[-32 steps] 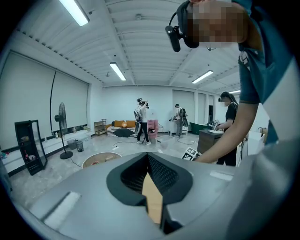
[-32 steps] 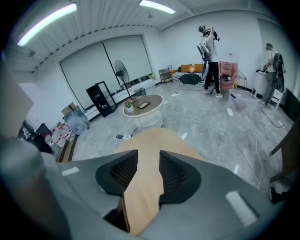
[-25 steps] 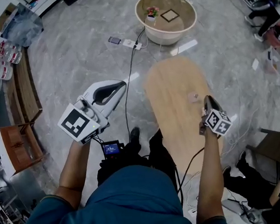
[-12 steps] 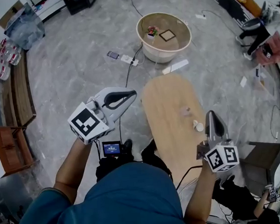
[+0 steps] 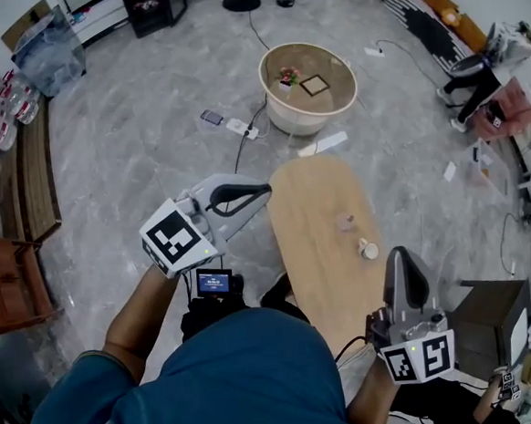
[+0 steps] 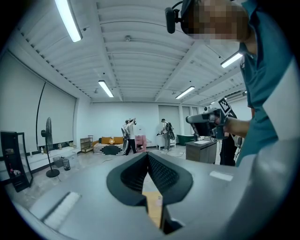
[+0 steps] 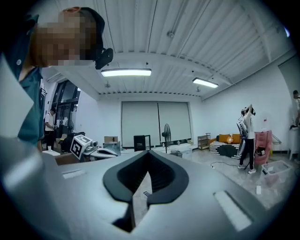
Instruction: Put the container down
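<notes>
- Head view: the counter point(image 5: 319, 248) is a long oval of smooth light-brown wood, standing on a grey marble-patterned floor point(image 5: 149, 124).
- The container point(image 5: 367, 249) — small, rounded, cream-white — rests on the counter's right half, free of both grippers. A smaller translucent item point(image 5: 344, 220) sits near it, apart from it; neither one's contents can be made out.
- The right gripper point(image 5: 399, 254) is a grey moulded shell with dark pads. It is at the counter's right edge, its tip near the container but clear of it, with the jaws together.
- The left gripper point(image 5: 266, 190) is off the counter's left edge, tip pointing at it, with the jaws together.
- A round cream tub point(image 5: 281, 114) stands beyond the counter's far end. It holds a small flowered item point(image 5: 288, 74) and a square black-framed card point(image 5: 314, 85).
- Left gripper view: the left gripper point(image 6: 148, 154) has its ribbed black pads meeting at the tip and nothing between them. The wooden counter point(image 6: 152, 211) shows through the slot below.
- Right gripper view: the right gripper point(image 7: 149, 152) is closed likewise, tips touching, and holds nothing — only pale floor point(image 7: 139, 199) shows through its slot.
</notes>
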{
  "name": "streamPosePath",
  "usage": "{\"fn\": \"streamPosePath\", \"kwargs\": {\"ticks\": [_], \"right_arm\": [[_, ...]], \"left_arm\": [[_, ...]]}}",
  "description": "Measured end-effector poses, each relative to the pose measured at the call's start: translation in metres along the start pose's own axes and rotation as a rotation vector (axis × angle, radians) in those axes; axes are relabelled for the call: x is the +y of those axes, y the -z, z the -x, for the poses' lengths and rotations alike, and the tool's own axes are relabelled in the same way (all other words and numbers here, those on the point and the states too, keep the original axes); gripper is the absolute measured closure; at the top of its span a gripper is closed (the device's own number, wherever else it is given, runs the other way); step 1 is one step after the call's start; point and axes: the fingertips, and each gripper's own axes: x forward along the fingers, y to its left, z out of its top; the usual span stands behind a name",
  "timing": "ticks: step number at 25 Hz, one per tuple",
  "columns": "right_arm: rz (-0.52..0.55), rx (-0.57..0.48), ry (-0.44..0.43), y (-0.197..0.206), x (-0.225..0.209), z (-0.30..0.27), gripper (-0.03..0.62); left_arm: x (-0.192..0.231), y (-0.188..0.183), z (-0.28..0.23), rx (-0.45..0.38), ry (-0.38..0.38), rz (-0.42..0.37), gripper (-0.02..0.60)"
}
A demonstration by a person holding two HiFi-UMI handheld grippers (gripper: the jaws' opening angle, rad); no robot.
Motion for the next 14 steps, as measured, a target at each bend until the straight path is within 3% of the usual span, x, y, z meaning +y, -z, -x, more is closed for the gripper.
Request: {"fn": "streamPosePath", "kwargs": {"ticks": [14], "right_arm": [[0.035,-0.029,0.059,-0.013,0.027,0.04,0.586]], "left_arm": [[-0.024,-0.002,0.017,-0.032,0.055,-0.04,0.586]]}}
